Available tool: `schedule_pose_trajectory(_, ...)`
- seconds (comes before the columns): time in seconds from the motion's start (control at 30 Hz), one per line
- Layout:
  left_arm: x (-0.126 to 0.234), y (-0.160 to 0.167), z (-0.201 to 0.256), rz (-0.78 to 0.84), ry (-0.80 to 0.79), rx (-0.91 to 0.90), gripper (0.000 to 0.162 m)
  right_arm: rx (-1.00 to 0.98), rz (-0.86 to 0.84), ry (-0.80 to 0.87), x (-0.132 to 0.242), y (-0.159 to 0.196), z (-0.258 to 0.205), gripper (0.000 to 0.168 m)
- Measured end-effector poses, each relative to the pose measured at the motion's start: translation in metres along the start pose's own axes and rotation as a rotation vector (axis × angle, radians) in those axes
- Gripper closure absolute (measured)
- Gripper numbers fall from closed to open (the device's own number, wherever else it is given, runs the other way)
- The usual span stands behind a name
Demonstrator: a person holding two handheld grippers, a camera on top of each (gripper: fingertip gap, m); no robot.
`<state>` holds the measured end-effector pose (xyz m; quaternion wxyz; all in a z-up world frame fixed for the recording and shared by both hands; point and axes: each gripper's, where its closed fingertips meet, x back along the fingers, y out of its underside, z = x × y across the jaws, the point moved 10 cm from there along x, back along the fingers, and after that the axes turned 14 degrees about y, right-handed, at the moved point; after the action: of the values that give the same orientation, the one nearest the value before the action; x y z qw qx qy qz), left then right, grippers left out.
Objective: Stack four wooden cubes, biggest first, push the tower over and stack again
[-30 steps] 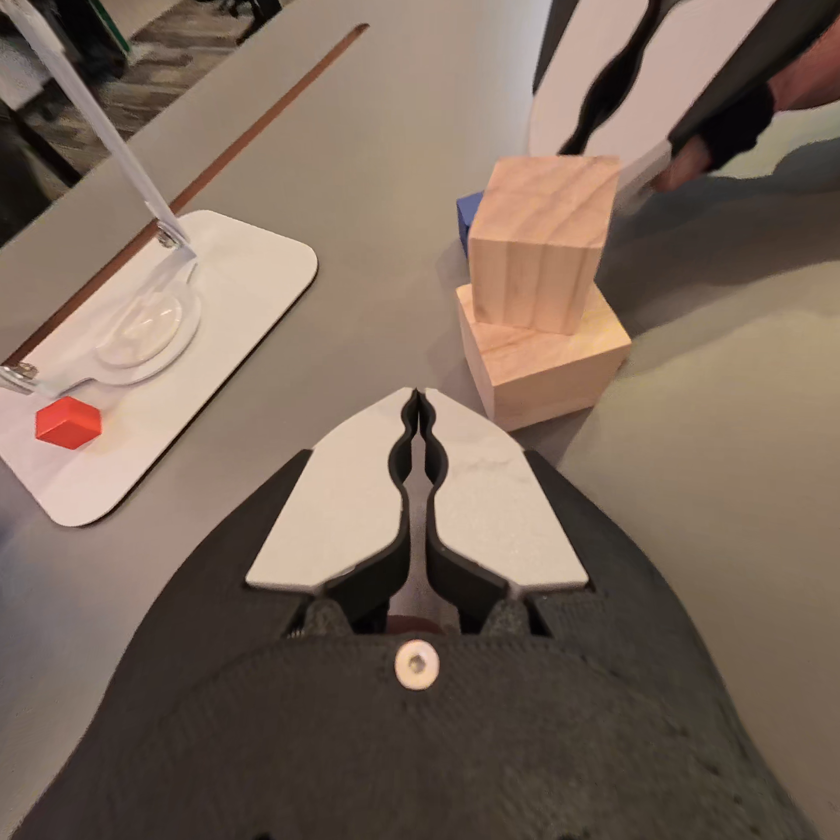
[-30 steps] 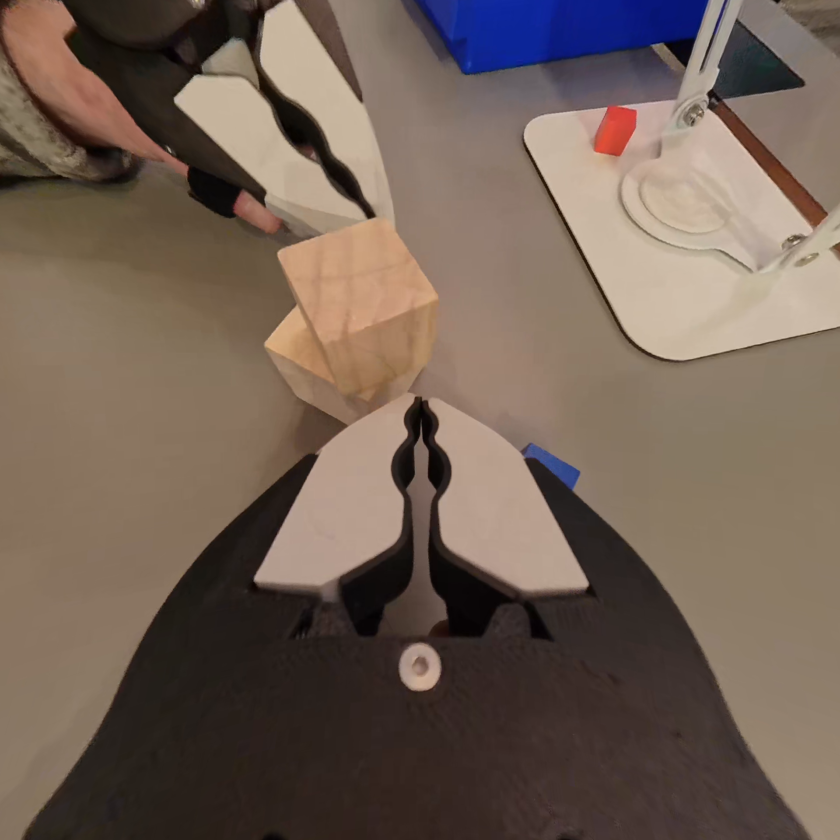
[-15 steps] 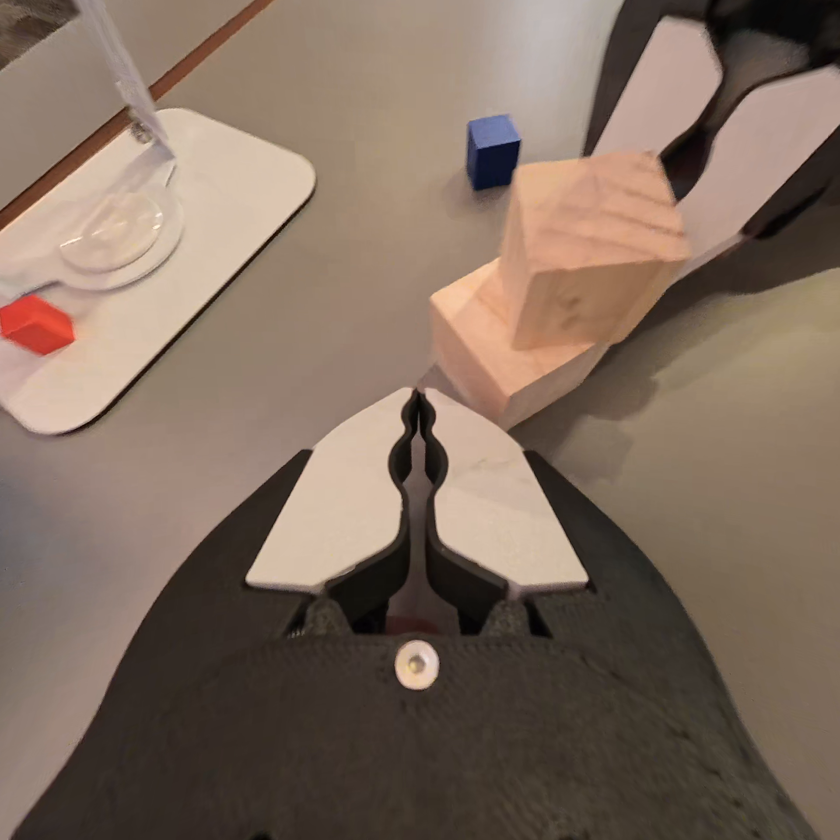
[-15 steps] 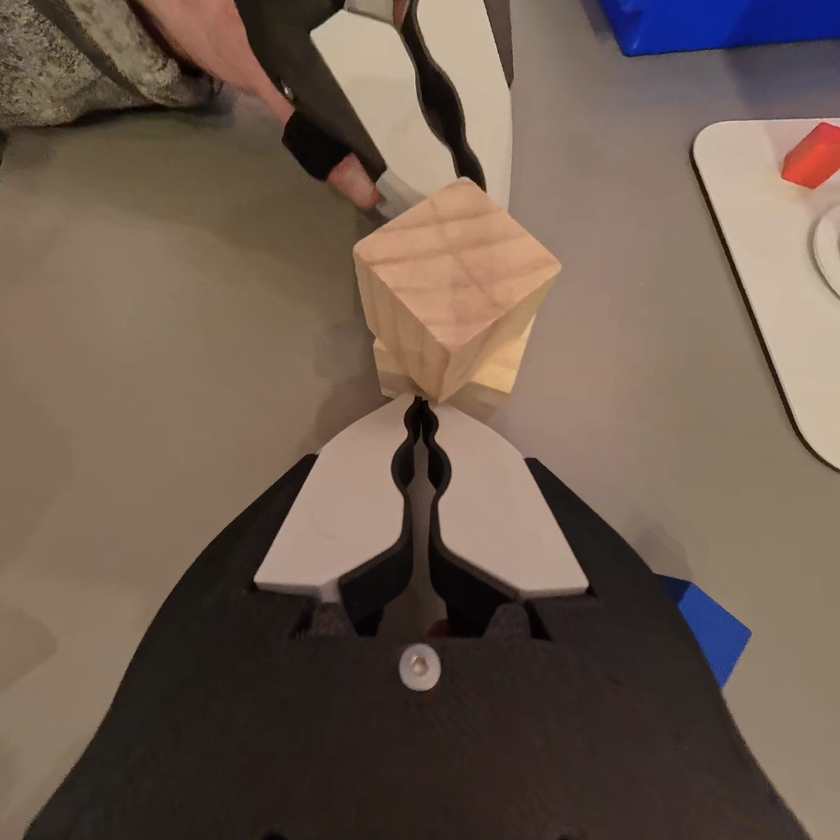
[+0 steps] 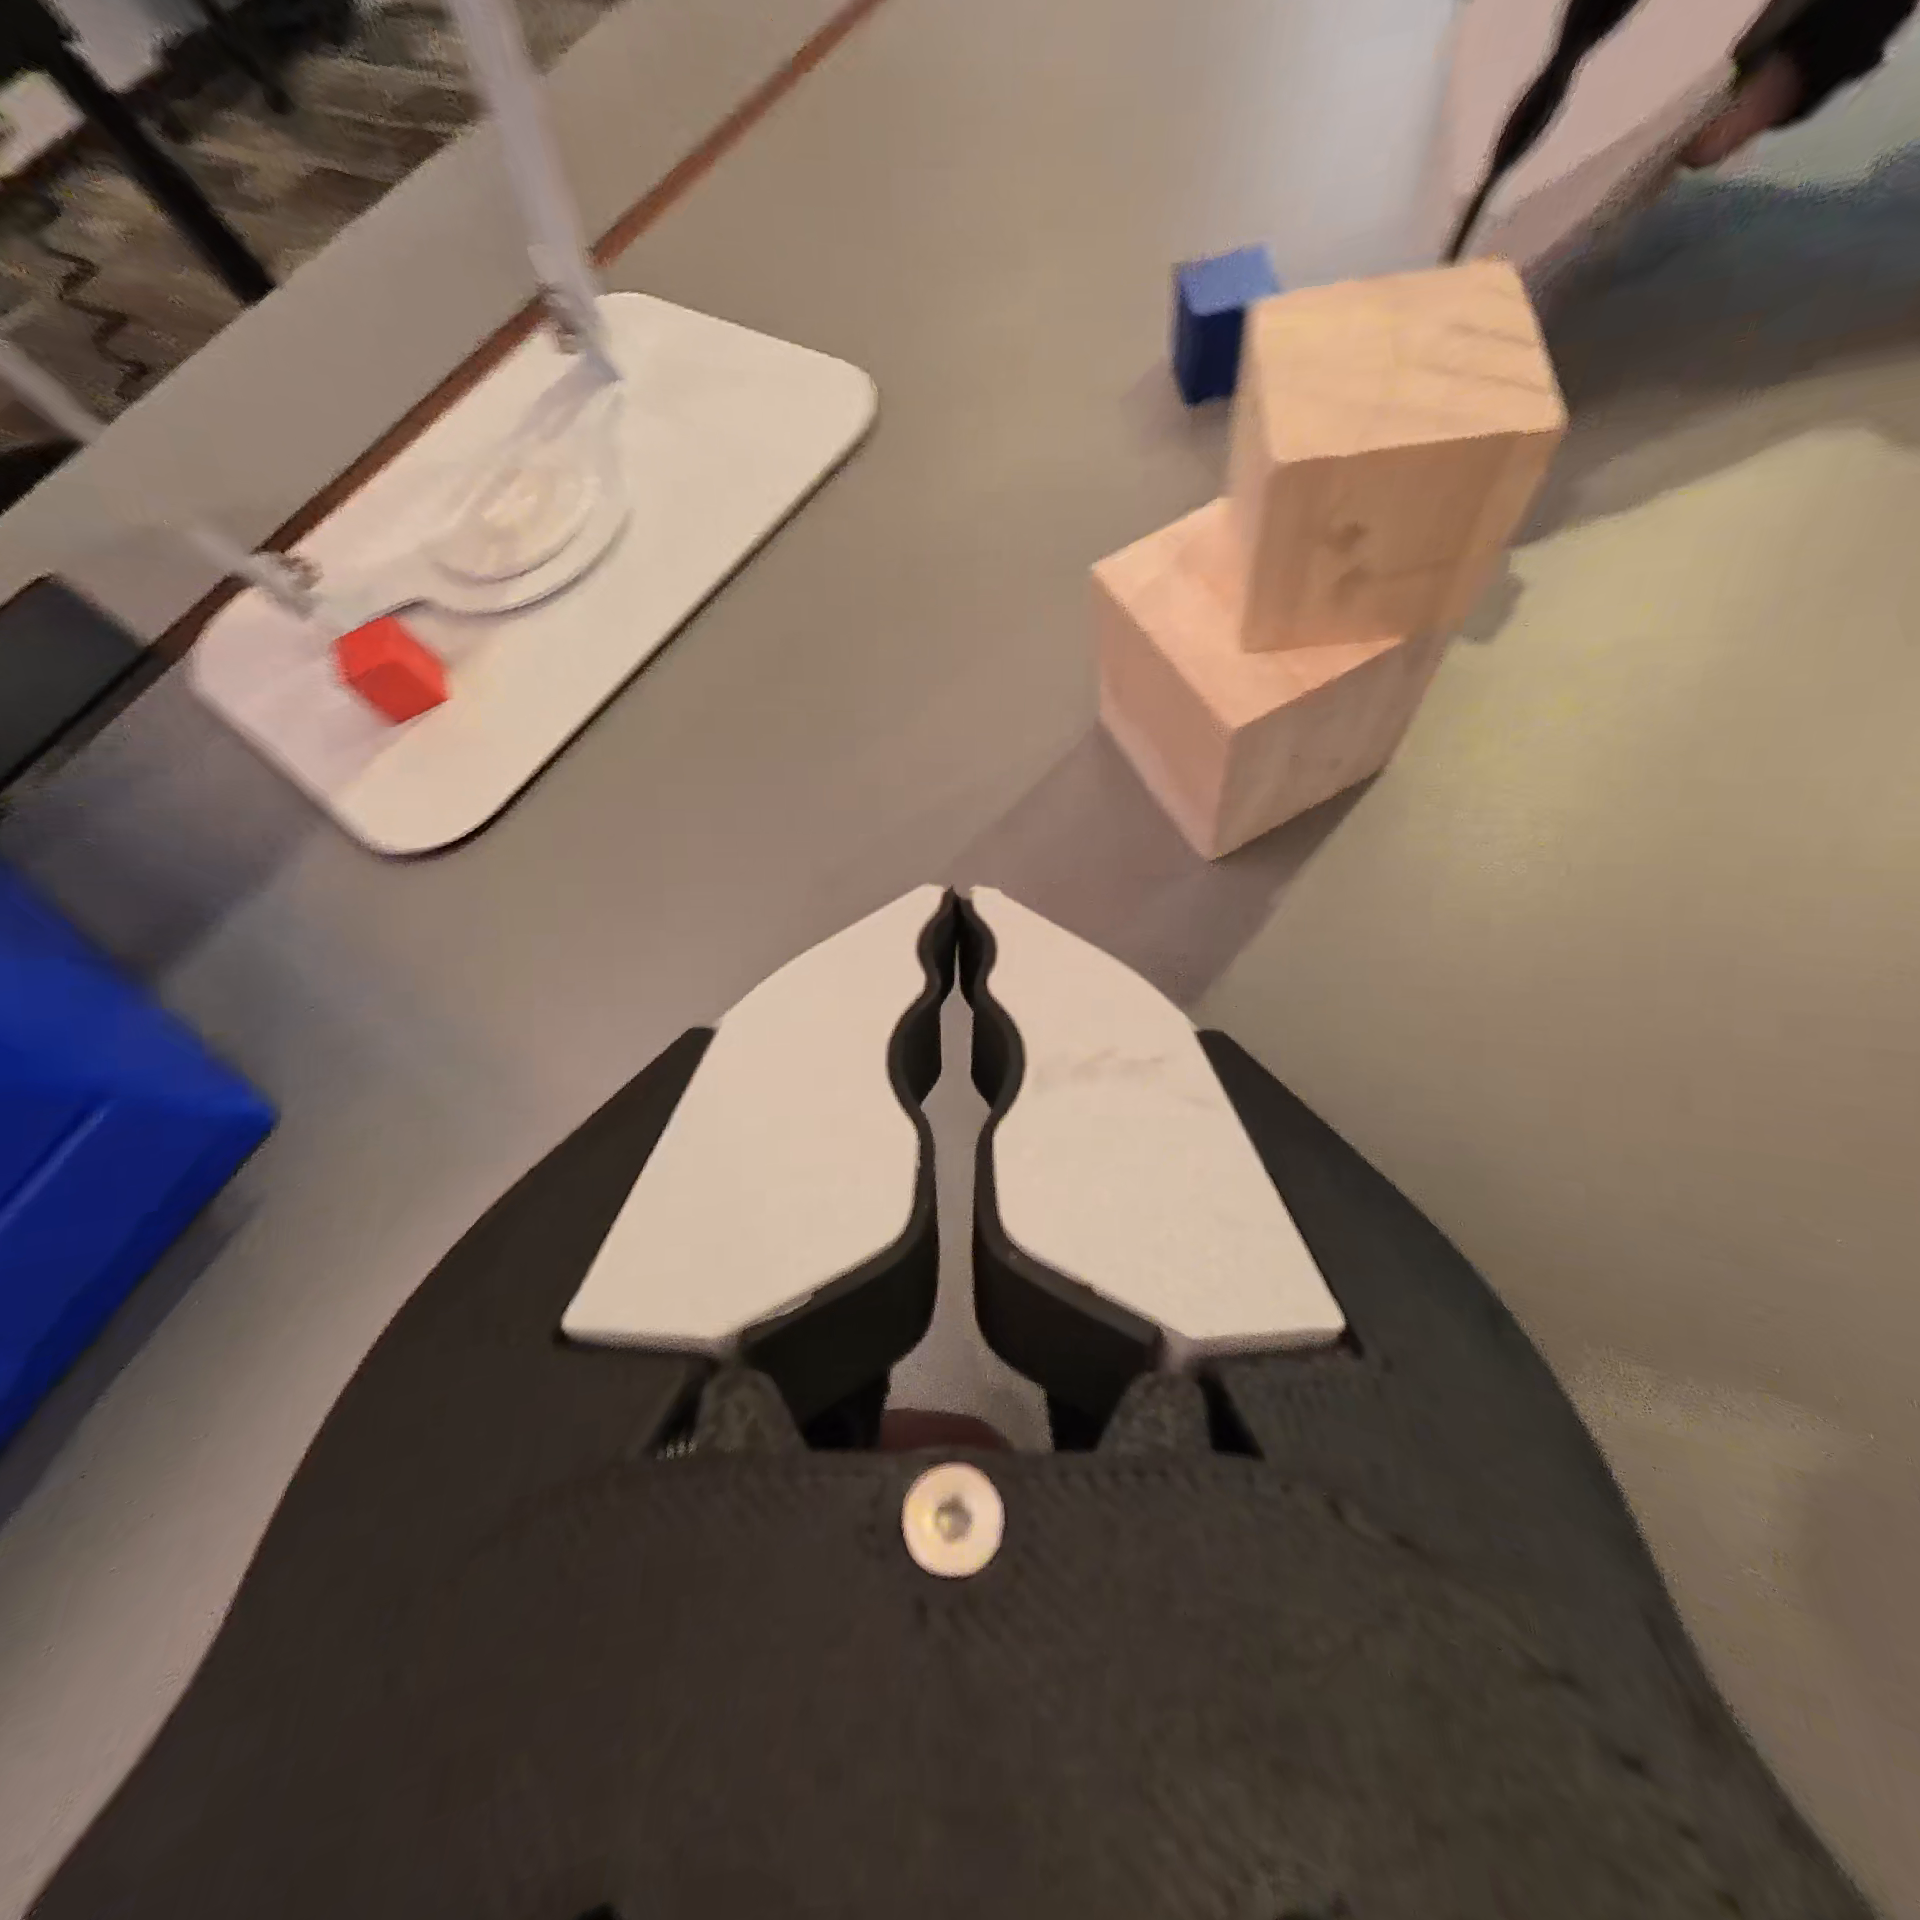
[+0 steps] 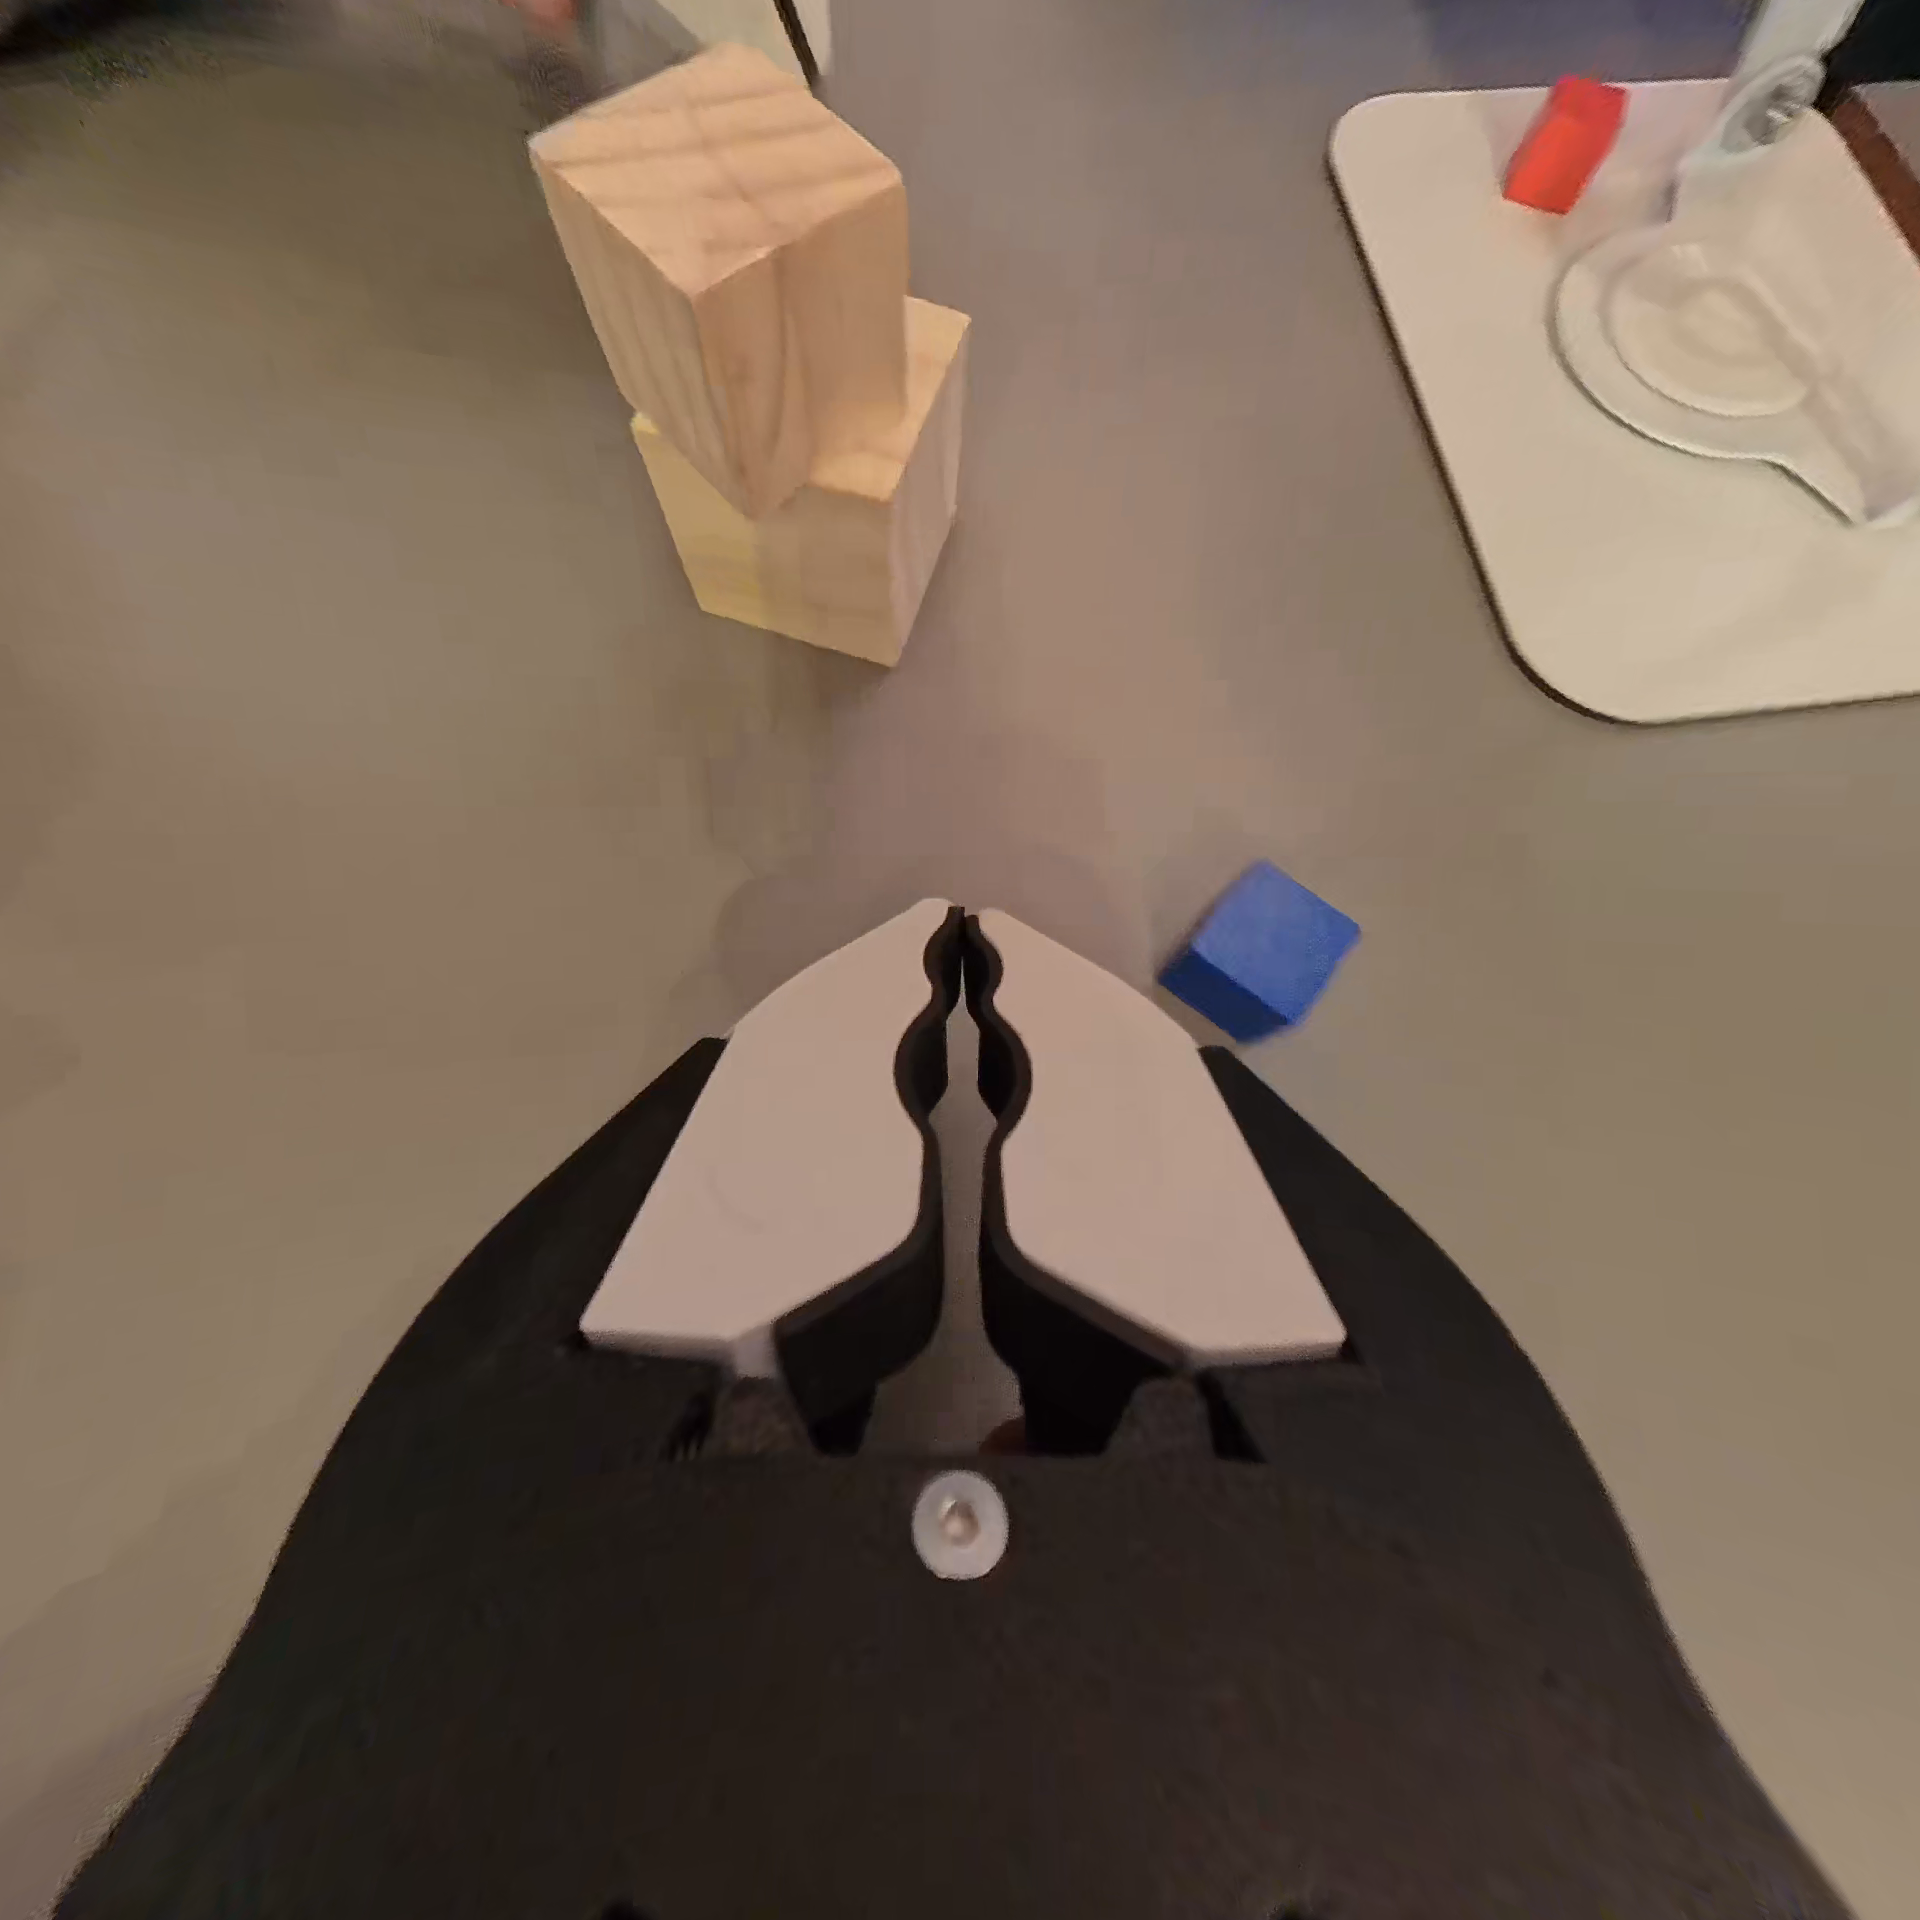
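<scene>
Two wooden cubes (image 6: 790, 384) are stacked, the upper one skewed; the blue cube (image 6: 1259, 951) at 3 o'clock and the red cube (image 6: 1564, 145) remain unstacked. Both grippers' fingers (image 6: 821, 1153) are clenched on nothing.

Office-like room: grey table (image 5: 1039, 156), patterned carpet (image 5: 94, 239), white stand base (image 5: 727, 416).

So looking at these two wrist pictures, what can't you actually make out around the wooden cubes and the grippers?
- The upper wooden cube sits askew on the lower wooden cube; its underside is hidden, so whether it rests flat is unclear.
- In the left wrist view the right gripper is cut by the top edge and blurred.
- The left gripper is nearly all cropped in the right wrist view.
- The red cube is blurred in both views.
</scene>
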<state>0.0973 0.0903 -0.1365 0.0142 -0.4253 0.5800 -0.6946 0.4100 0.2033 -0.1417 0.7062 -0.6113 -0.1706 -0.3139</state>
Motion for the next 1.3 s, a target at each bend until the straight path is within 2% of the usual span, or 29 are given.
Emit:
schedule_pose_trajectory(0.13, 0.029, 0.004, -0.006, 0.075, -0.104, 0.087, 0.162, -0.049, 0.005, 0.037, 0.020, 0.017, 0.020, 0.168)
schedule_pose_trajectory(0.2, 0.020, -0.008, 0.002, 0.104, -0.100, 0.104, 0.162, -0.069, 0.003, 0.061, 0.028, 0.025, 0.029, 0.168)
schedule_pose_trajectory(0.27, -0.018, -0.031, 0.014, 0.069, -0.090, 0.100, 0.162, -0.095, -0.001, 0.079, 0.033, 0.031, 0.037, 0.168)
schedule_pose_trajectory(0.37, -0.087, -0.072, 0.053, 0.052, 0.009, -0.054, 0.162, -0.127, 0.008, 0.100, 0.037, 0.035, 0.044, 0.168)
schedule_pose_trajectory(0.43, -0.106, -0.087, 0.064, 0.026, -0.028, -0.153, 0.162, -0.134, -0.001, 0.118, 0.038, 0.037, 0.046, 0.168)
schedule_pose_trajectory(0.47, -0.106, -0.090, 0.060, 0.016, -0.052, -0.169, 0.162, -0.140, -0.012, 0.129, 0.039, 0.038, 0.047, 0.168)
schedule_pose_trajectory(0.53, -0.097, -0.088, 0.048, 0.074, -0.023, -0.093, 0.162, -0.156, -0.003, 0.136, 0.042, 0.039, 0.049, 0.168)
schedule_pose_trajectory(0.7, -0.088, -0.066, 0.037, 0.081, -0.025, -0.035, 0.162, -0.230, 0.009, 0.170, 0.036, 0.041, 0.053, 0.168)
schedule_pose_trajectory(0.9, -0.079, -0.063, 0.030, 0.084, -0.072, -0.070, 0.162, -0.369, 0.120, 0.150, 0.034, 0.046, 0.061, 0.168)
schedule_pose_trajectory(1.17, -0.079, -0.066, 0.028, 0.138, 0.067, -0.081, 0.162, -0.367, 0.172, 0.170, 0.048, 0.047, 0.069, 0.168)
schedule_pose_trajectory(1.3, -0.104, -0.073, 0.040, 0.085, 0.099, -0.079, 0.121, -0.325, 0.137, 0.178, 0.045, 0.046, 0.067, 0.168)
